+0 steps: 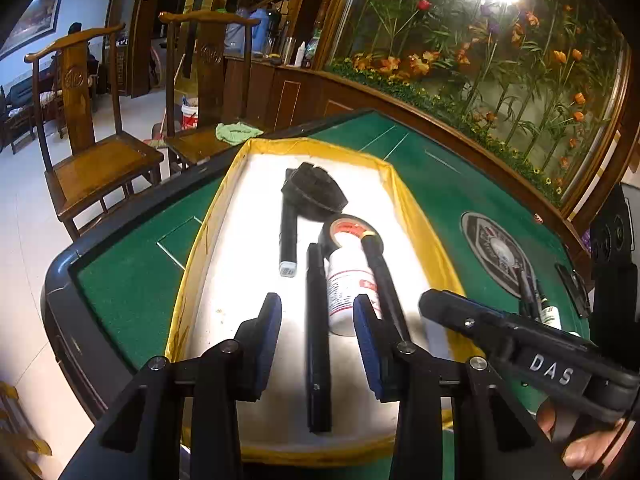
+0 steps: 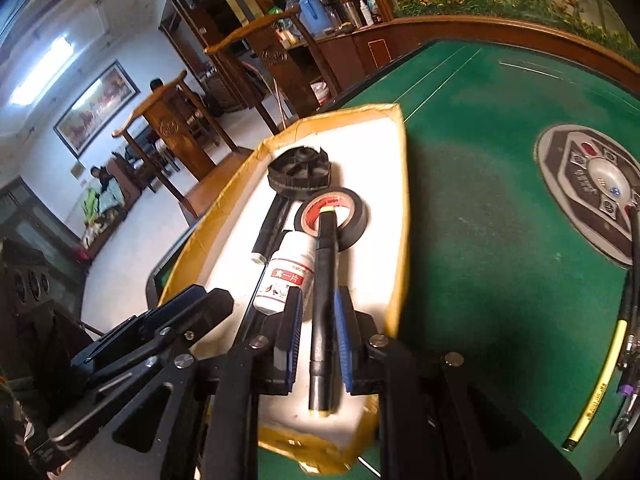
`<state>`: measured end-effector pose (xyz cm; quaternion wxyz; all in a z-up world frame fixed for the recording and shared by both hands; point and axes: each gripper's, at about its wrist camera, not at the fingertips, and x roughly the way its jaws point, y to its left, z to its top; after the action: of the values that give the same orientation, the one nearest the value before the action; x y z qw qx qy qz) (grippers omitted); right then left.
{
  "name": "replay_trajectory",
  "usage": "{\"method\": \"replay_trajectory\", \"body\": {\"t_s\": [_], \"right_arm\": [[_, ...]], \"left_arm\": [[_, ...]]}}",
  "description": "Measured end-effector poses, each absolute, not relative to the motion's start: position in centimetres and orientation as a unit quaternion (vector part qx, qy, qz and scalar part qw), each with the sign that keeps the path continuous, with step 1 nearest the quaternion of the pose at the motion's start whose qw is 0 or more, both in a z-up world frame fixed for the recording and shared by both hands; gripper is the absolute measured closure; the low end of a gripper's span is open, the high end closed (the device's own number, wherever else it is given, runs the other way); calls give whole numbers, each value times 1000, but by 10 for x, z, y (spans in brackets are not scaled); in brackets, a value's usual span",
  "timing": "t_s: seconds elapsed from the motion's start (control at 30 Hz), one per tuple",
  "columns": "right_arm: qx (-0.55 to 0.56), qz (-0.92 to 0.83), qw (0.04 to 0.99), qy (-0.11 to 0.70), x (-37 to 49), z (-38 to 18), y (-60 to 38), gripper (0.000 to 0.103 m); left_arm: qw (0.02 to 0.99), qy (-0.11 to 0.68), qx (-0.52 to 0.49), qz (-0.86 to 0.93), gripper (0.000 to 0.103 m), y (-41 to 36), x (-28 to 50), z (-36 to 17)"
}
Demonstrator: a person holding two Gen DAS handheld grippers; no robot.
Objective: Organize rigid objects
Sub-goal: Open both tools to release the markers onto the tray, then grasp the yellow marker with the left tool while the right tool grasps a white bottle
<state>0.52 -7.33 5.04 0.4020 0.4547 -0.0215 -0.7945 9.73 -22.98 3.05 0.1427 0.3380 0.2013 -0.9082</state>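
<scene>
The right gripper is closing its blue-padded jaws around a black marker, which is lying lengthwise between them with its far end resting over the roll of black tape. Just to the marker's left, a white bottle is lying on its side, touching it or nearly so. The left gripper is hovering wide open and empty above a long black pen, which is lying flat on the tray's white lining. Beyond these things, a black tube is lying with a round black plastic wheel resting over its far end. All of them are sitting inside the yellow-edged tray, which is standing on the green table. More pens are lying loose on the felt to the right, near the round centre panel.
</scene>
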Motion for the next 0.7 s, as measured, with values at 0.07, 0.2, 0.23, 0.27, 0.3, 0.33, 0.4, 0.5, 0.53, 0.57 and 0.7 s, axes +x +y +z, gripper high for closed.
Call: {"method": "replay_trajectory", "body": {"t_s": [0.07, 0.2, 0.23, 0.27, 0.3, 0.33, 0.4, 0.5, 0.53, 0.57, 0.7], "right_arm": [[450, -795, 404, -33, 4, 55, -63, 87], [440, -799, 407, -55, 4, 66, -37, 84], [437, -801, 406, -60, 2, 69, -28, 83], [434, -802, 406, -67, 2, 72, -19, 82], [429, -803, 407, -73, 1, 75, -8, 82], [425, -805, 407, -74, 1, 78, 2, 82], [415, -812, 403, -74, -3, 84, 27, 82], [404, -824, 392, -69, -15, 89, 75, 82], [404, -827, 386, -66, -18, 90, 85, 82], [402, -832, 376, -63, -25, 89, 102, 82], [401, -857, 321, -35, -52, 79, 155, 82]], "left_arm": [[140, 197, 333, -911, 64, -225, 99, 36], [128, 183, 328, -918, 63, -208, 98, 47], [123, 178, 327, -920, 62, -202, 97, 49], [117, 173, 327, -922, 58, -196, 96, 52], [108, 167, 325, -924, 55, -188, 95, 55], [99, 161, 324, -927, 54, -182, 95, 58], [81, 149, 324, -931, 54, -166, 93, 64], [48, 135, 323, -936, 54, -142, 91, 73], [34, 129, 324, -937, 53, -133, 90, 75], [22, 123, 325, -937, 51, -124, 89, 77], [-12, 92, 334, -938, 45, -86, 78, 77]]}}
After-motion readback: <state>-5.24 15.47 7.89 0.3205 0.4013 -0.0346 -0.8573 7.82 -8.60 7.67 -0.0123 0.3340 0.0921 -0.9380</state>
